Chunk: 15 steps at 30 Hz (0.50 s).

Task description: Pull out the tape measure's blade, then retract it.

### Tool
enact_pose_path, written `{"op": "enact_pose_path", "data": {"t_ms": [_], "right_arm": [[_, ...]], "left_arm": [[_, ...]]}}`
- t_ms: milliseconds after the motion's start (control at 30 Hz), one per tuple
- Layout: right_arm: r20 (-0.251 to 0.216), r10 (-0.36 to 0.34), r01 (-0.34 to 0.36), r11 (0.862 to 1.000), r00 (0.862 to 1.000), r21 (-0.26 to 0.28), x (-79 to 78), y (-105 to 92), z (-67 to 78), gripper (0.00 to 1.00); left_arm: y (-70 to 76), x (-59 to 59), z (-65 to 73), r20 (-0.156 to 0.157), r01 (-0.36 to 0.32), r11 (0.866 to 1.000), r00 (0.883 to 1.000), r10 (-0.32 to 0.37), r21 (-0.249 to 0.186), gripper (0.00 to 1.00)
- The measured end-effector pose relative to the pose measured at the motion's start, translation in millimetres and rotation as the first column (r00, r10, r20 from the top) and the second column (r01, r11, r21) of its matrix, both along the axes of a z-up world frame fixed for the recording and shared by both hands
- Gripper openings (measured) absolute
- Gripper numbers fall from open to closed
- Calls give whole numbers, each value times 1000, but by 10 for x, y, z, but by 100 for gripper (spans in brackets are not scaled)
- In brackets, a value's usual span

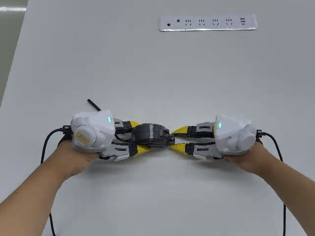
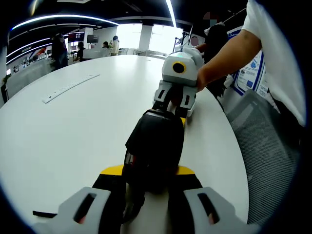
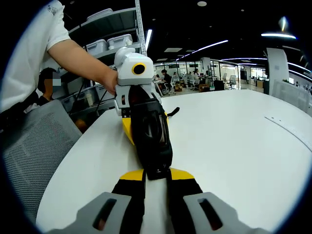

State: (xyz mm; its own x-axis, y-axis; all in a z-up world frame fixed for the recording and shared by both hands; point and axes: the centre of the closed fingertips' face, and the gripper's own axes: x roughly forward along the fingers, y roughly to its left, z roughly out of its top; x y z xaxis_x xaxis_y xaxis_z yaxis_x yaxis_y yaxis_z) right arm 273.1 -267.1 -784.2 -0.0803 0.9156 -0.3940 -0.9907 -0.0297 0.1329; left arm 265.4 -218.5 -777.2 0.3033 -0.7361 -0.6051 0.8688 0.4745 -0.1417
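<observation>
Left gripper (image 1: 139, 136): jaws are clamping the tape measure (image 1: 151, 134), centre frame.
Right gripper (image 1: 178, 139): jaws are pinching its blade tip (image 1: 172, 139).
Doing it well: pulling straight along the counter (image 1: 147, 73), left staying planted.

Table (image 1: 147, 73) open around the tape measure (image 1: 151, 134); power strip (image 1: 207, 22) far ahead.

Left gripper (image 1: 139, 137) clamps the tape measure (image 1: 152, 133). Right gripper (image 1: 177, 139) faces it, jaws pinched on its front end. Both held low, tips nearly meeting.
</observation>
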Motion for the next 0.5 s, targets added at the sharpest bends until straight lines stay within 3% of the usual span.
{"op": "enact_pose_path", "data": {"t_ms": [400, 500], "right_arm": [[-2, 2, -2, 1000, 1000, 0, -3, -5, -9, 13], [-20, -8, 8, 1000, 1000, 6, -11, 8, -10, 13]], "left_arm": [[8, 2, -14, 5, 2, 1000, 1000, -2, 1, 29], [7, 4, -17, 5, 0, 1000, 1000, 0, 0, 29]]}}
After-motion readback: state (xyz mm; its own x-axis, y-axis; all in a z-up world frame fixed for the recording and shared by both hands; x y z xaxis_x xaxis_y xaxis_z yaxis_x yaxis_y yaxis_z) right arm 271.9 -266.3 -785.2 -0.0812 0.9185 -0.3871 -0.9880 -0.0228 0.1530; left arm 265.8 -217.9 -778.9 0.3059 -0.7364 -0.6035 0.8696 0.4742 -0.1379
